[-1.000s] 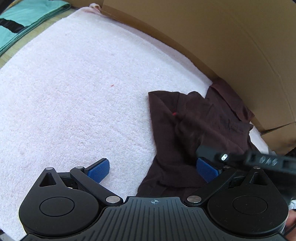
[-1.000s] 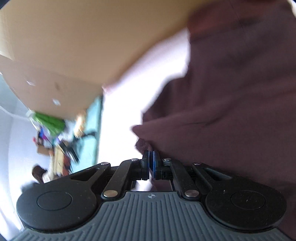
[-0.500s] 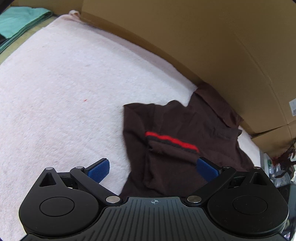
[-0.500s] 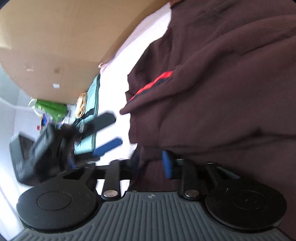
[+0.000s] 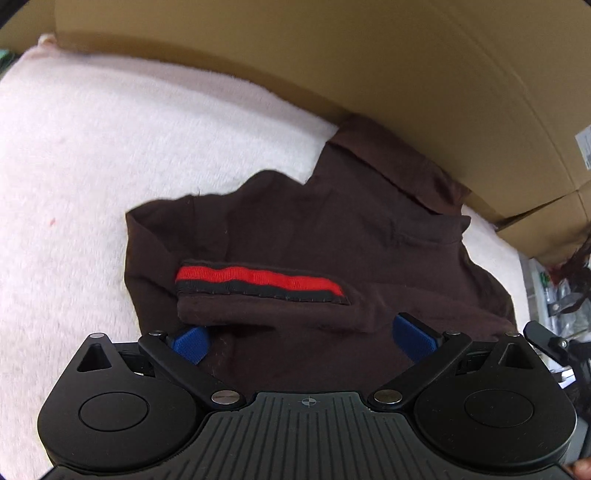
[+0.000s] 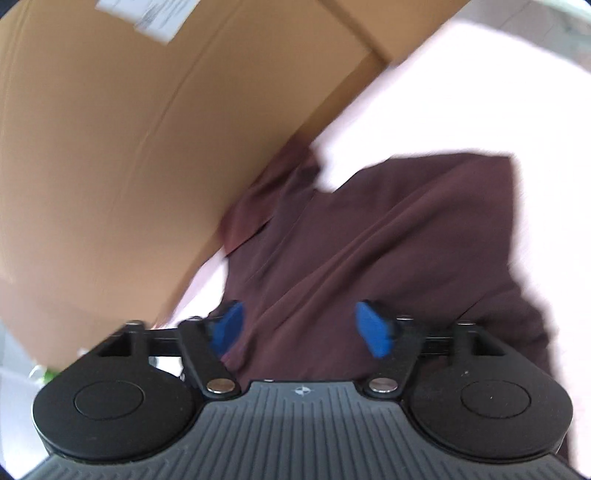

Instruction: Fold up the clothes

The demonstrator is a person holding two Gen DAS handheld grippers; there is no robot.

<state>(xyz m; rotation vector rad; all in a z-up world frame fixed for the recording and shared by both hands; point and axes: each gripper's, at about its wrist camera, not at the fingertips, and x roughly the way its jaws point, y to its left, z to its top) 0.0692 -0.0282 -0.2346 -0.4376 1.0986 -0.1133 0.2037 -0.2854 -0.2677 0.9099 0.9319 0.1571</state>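
A fluffy pale pink blanket (image 5: 110, 155) covers the surface, and its far edge runs up against a wall of brown cardboard boxes (image 5: 369, 66). Most of the blanket's left side lies bare. Toward the far right of it sits the dark brown polo shirt (image 5: 332, 229), partly folded, with its collar (image 5: 399, 173) touching the foot of the boxes. One sleeve is turned in across the body, and the sleeve cuff (image 5: 258, 280), banded in red and black, lies flat across the middle of the shirt.

The left gripper (image 5: 301, 338) hangs just over the near part of the shirt, its blue pads (image 5: 192, 341) spread wide with the folded sleeve between and beyond them; it grips nothing.

From the other side, a blurred view, the right gripper (image 6: 299, 326) also has its jaws apart, blue pads (image 6: 373, 330) clear of each other above the brown cloth (image 6: 369, 251), holding nothing. The boxes (image 6: 129, 147) fill the left of that view, one bearing a white label (image 6: 155, 18), and the pink blanket (image 6: 480, 92) shows washed out on the right beyond the shirt.
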